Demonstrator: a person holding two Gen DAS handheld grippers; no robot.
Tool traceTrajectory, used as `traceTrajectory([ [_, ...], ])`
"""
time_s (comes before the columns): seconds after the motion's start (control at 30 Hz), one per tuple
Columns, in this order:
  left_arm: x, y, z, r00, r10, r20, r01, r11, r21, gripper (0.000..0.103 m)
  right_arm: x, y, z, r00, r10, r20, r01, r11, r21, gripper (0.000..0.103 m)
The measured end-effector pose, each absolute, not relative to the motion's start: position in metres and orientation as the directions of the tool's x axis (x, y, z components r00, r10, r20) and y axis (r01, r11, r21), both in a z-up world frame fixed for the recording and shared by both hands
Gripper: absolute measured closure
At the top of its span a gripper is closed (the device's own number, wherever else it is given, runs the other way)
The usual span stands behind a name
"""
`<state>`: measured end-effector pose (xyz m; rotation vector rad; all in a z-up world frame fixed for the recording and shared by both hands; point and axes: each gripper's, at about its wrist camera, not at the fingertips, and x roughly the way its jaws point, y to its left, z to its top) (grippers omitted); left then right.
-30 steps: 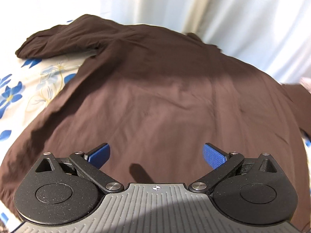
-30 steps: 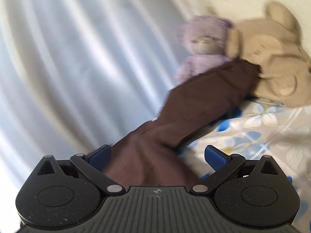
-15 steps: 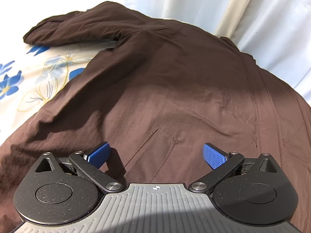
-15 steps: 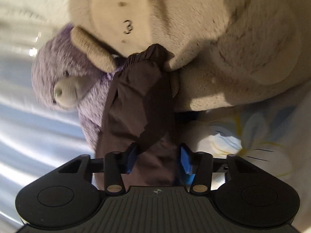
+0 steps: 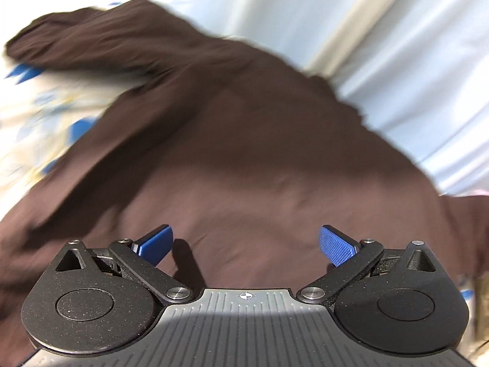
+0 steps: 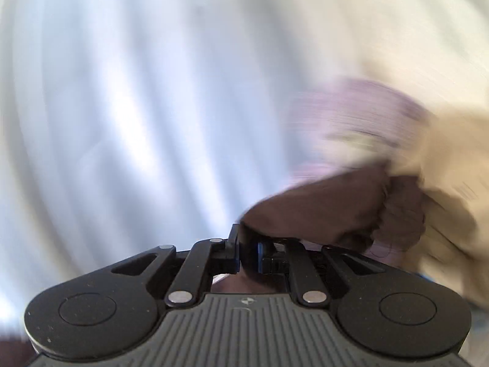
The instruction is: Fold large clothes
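Observation:
A large dark brown shirt [image 5: 244, 140] lies spread over the flowered bedsheet [image 5: 33, 116] in the left wrist view, one sleeve [image 5: 79, 42] stretched to the upper left. My left gripper [image 5: 246, 244] hovers just above the shirt's body, open, nothing between its blue pads. In the blurred right wrist view the jaws of my right gripper [image 6: 247, 257] are closing on the shirt's other sleeve [image 6: 336, 211], with the brown cloth pinched between the pads and trailing off to the right.
A pale curtain [image 5: 382, 30] hangs behind the bed. A purple plush toy [image 6: 366, 113] and a beige plush toy [image 6: 452, 165] sit to the right of the held sleeve, both smeared by motion.
The right gripper went from wide open to pinched on the sleeve end and swung away from the plush toys, lifting the cloth. The left gripper drifted sideways over the shirt, staying open.

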<state>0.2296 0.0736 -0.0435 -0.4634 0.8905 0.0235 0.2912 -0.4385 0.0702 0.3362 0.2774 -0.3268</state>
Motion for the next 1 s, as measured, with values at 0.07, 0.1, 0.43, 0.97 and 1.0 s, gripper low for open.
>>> traceTrajectory([
  [0.07,0.246,0.068,-0.037,0.652,-0.244,-0.718,-0.156,0.883,-0.442,0.0,0.308,-0.37,0.066,0.919,-0.196,-0.342,0.247,0.962,0.113,0.08],
  [0.1,0.255,0.066,-0.035,0.66,-0.299,-0.689,-0.121,0.863,-0.49,0.0,0.318,-0.338,0.057,0.914,-0.152,-0.376,0.184,0.982,0.051,0.077],
  [0.43,0.337,0.042,-0.055,0.555,-0.63,-0.543,0.063,0.683,-0.728,0.0,0.331,-0.258,-0.009,0.732,0.096,-0.674,-0.048,0.995,0.089,0.045],
  [0.97,0.373,-0.037,-0.1,0.356,-0.741,-0.57,0.024,0.617,-0.787,0.064,0.272,-0.341,-0.013,0.776,0.309,-0.55,0.044,0.843,0.535,0.046],
  [1.0,0.375,-0.04,-0.099,0.348,-0.731,-0.586,0.032,0.634,-0.772,0.074,0.274,-0.35,-0.018,0.772,0.284,-0.568,0.098,0.831,0.548,0.047],
])
